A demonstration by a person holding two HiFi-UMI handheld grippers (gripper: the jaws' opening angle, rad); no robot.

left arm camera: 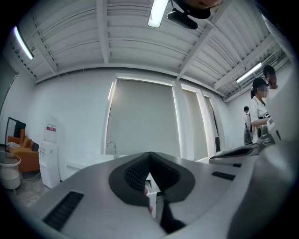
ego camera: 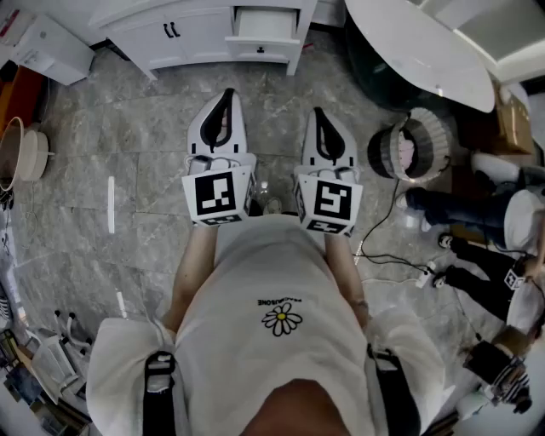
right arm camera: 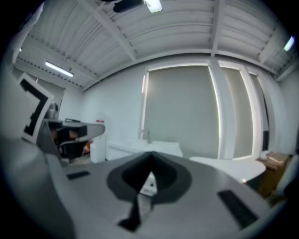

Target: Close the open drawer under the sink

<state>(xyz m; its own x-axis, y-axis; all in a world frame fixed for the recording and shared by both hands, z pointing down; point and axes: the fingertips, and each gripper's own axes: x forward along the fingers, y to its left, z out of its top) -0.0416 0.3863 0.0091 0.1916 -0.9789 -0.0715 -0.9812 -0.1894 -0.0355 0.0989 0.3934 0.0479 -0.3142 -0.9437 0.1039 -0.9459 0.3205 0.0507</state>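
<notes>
The white sink cabinet (ego camera: 183, 30) stands at the far edge of the grey stone floor in the head view. Its right-hand drawer (ego camera: 266, 24) is pulled out, with a small dark knob (ego camera: 261, 49) on its front. My left gripper (ego camera: 224, 95) and right gripper (ego camera: 320, 112) are held side by side at waist height, pointing at the cabinet and well short of it. Both have their jaws together and hold nothing. In the left gripper view a sliver of the white drawer (left arm camera: 150, 184) shows past the left gripper (left arm camera: 150, 156). The right gripper (right arm camera: 150, 155) frames the drawer front (right arm camera: 149, 186) too.
A white oval table (ego camera: 417, 47) stands at the far right, with a round padded stool (ego camera: 413, 146) beside it. Cables and a power strip (ego camera: 421, 277) lie on the floor to my right, near another person's legs (ego camera: 477, 223). A pale bucket (ego camera: 21, 153) sits at the left.
</notes>
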